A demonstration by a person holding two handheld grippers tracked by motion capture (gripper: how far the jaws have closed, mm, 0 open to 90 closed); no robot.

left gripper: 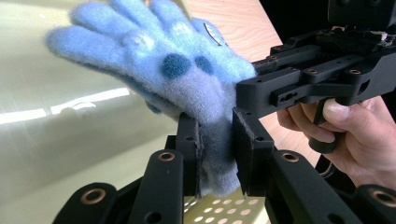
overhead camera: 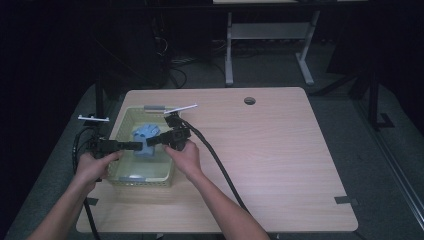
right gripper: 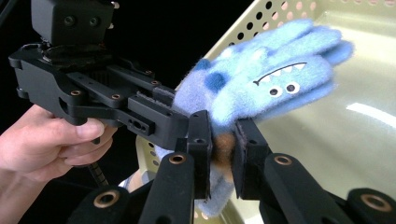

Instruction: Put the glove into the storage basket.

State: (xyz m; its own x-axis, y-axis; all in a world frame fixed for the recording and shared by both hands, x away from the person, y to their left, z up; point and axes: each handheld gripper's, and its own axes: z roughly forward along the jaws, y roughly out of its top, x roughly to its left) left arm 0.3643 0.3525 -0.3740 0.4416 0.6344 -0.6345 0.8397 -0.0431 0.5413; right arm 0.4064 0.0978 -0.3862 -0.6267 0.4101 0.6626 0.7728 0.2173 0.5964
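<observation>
A fuzzy blue glove (overhead camera: 146, 132) with a monster face hangs over a pale green perforated basket (overhead camera: 140, 181), held by its cuff from both sides. In the left gripper view, my left gripper (left gripper: 215, 126) is shut on the greyish cuff, and the glove (left gripper: 154, 56) fans out above the jaws. In the right gripper view, my right gripper (right gripper: 223, 126) is shut on the same cuff, with the glove (right gripper: 271, 79) spread up and to the right. From above, the left gripper (overhead camera: 136, 146) and right gripper (overhead camera: 153, 141) meet tip to tip at the glove.
The basket stands at the left of a wooden table (overhead camera: 270, 150) and its inside wall (left gripper: 70, 154) shows behind the glove. A thick black cable (overhead camera: 215, 160) trails from the right gripper across the table toward the front edge. A round hole (overhead camera: 249, 100) lies near the far edge.
</observation>
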